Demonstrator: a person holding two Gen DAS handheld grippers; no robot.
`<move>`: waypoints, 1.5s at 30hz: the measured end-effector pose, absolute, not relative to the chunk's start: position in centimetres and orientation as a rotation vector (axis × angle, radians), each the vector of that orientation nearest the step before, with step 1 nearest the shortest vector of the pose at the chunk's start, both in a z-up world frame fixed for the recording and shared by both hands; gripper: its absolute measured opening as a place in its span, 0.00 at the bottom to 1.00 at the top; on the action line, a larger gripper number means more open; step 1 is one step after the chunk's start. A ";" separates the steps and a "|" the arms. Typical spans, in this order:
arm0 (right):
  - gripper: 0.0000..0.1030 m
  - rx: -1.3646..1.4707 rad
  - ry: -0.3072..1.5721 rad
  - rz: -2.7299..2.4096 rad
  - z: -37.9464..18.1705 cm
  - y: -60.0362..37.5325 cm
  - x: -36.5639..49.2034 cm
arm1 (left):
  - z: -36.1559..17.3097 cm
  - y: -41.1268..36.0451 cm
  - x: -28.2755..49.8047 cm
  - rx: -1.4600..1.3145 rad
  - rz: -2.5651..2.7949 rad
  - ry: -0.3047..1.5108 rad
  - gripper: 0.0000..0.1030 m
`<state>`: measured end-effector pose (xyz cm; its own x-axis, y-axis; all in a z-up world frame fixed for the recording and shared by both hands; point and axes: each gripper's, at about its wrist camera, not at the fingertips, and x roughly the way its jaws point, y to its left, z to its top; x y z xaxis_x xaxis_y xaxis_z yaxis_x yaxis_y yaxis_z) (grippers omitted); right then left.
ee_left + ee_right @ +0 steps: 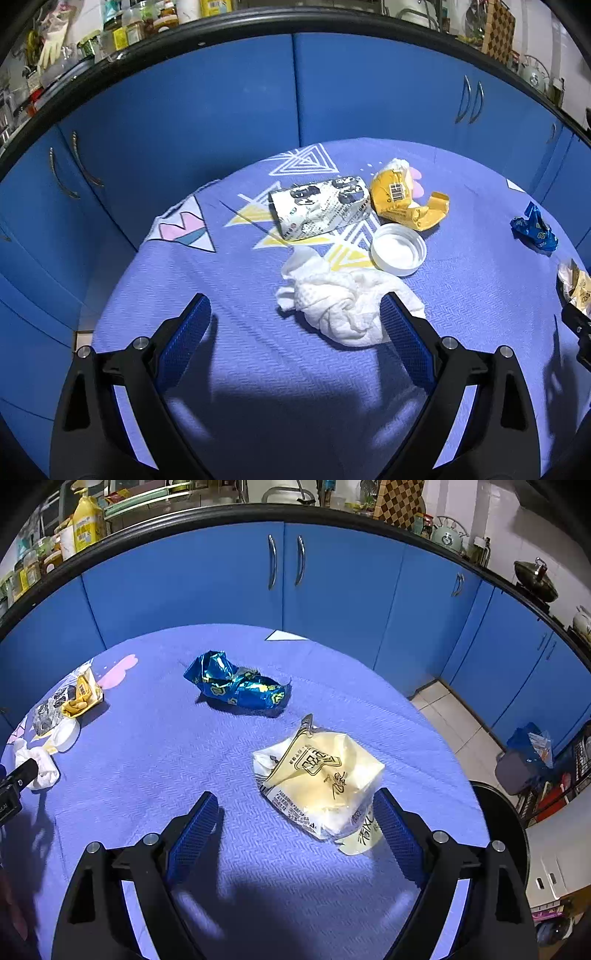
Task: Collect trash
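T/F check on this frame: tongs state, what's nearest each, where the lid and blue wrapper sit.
1. Both tongs, left and right, are open. True.
2. The left tongs grip the white tissue. False: the pads stand apart, only near it.
3. The white lid lies open side up. True.
4. The blue wrapper is inside the cream bag. False: they lie apart on the cloth.

Left gripper jaws spread wide, right gripper likewise
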<state>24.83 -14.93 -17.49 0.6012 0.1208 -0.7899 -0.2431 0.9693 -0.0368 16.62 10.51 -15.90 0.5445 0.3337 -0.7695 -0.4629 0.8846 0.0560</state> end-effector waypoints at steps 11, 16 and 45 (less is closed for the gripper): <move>0.73 -0.092 0.928 0.251 -18.5 -15.5 25.8 | -16.2 8.5 18.1 -0.146 0.401 0.894 0.87; 0.41 -0.108 0.916 0.303 -18.0 -14.8 25.4 | -16.4 7.5 18.6 -0.138 0.376 0.913 0.68; 0.21 -0.157 0.778 0.357 -12.7 -16.8 19.0 | -11.5 1.2 16.0 -0.039 0.278 0.810 0.36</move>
<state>19.04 -16.82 -12.71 0.6560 0.2562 -0.7100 -0.3706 0.9288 -0.0072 16.04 1.19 -11.51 0.6553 0.2304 -0.7194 -0.2605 0.9629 0.0712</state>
